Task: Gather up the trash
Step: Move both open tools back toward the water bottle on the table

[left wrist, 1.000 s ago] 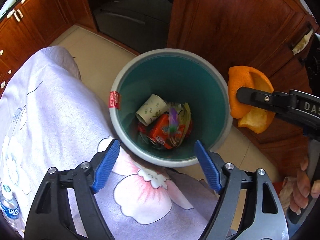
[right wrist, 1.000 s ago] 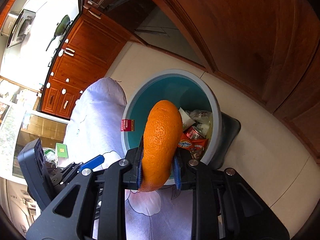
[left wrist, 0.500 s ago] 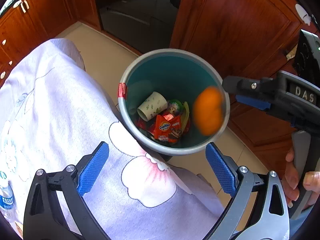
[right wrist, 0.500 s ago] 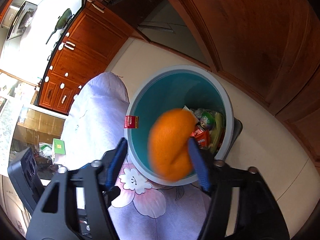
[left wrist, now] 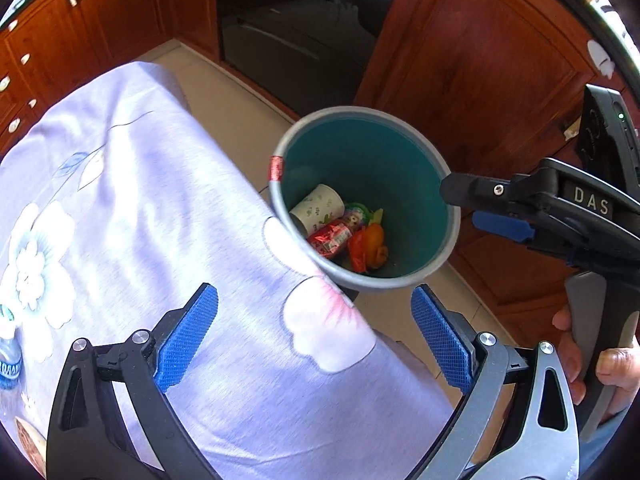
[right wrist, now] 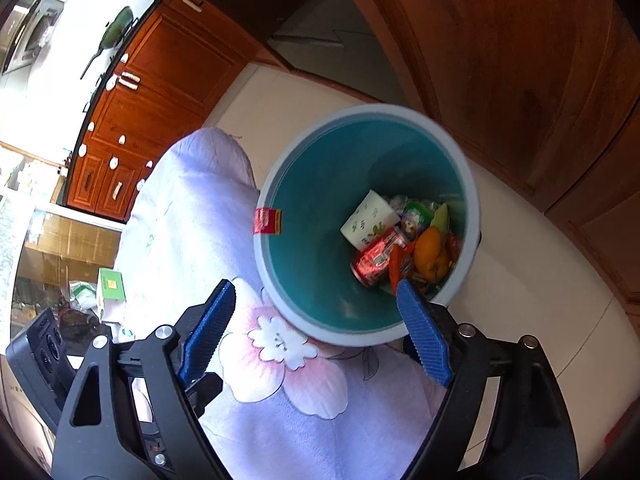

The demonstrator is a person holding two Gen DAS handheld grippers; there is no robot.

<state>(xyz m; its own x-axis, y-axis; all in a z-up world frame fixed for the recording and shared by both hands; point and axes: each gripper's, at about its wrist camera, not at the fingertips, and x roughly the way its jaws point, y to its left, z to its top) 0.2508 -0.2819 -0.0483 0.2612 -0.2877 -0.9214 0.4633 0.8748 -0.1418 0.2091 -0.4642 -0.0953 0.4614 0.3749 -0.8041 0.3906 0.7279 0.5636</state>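
Down on the pale floor beside the cloth-covered table (left wrist: 132,208) stands the grey bin (right wrist: 472,216) with its teal inside, hard against the table's edge, a red label (right wrist: 267,221) folded over its rim. At the bottom lies the orange peel (right wrist: 430,258), on top of the other rubbish: a red can (right wrist: 376,258) on its side, a white paper cup (right wrist: 370,218) with a small green print, and some bright wrappers (left wrist: 358,252) that I cannot make out clearly.

Over the bin's near rim hangs the right gripper (right wrist: 316,328), pointing steeply down. Its jaws have just been opening, and they stand wide now with nothing between the blue pads (right wrist: 422,330); neither pad touches the bin or the cloth. Seen from the left wrist view, that same tool reaches in from the right with one black finger tip over the bin's rim, and a hand (left wrist: 600,364) is wrapped around its grey handle.

Above the flowered cloth near the table's corner hangs the left gripper (left wrist: 314,332), also tilted downward. Its jaws are spread about as wide as they go, empty, with both blue pads (left wrist: 186,336) clear of the fabric below and of the bin beyond
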